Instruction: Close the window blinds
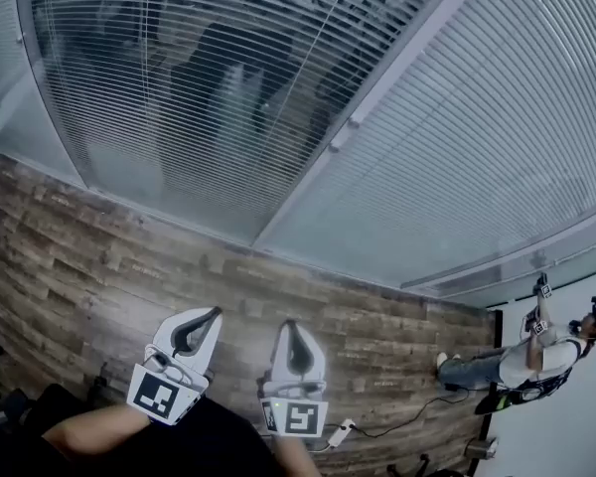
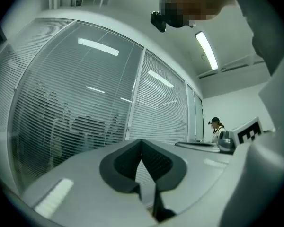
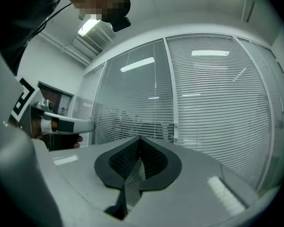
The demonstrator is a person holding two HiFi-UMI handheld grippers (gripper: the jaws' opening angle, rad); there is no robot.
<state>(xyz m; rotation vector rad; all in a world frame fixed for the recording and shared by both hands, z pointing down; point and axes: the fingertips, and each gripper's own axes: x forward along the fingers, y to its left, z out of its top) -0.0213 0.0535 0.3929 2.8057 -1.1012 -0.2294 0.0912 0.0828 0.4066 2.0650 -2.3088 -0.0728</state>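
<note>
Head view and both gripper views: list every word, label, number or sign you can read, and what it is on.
No words or numbers can be read in any view.
White marker cube of the left gripper: black square pattern, not text.
White marker cube of the right gripper: the same.

Wood-plank floor [image 1: 89,256] runs below the glazing. A white plug block [image 1: 340,432] with black cable [image 1: 402,423] lies on it. A second person [image 1: 536,358] is by the white wall. Ceiling strip light [image 2: 206,50] lit.
</note>
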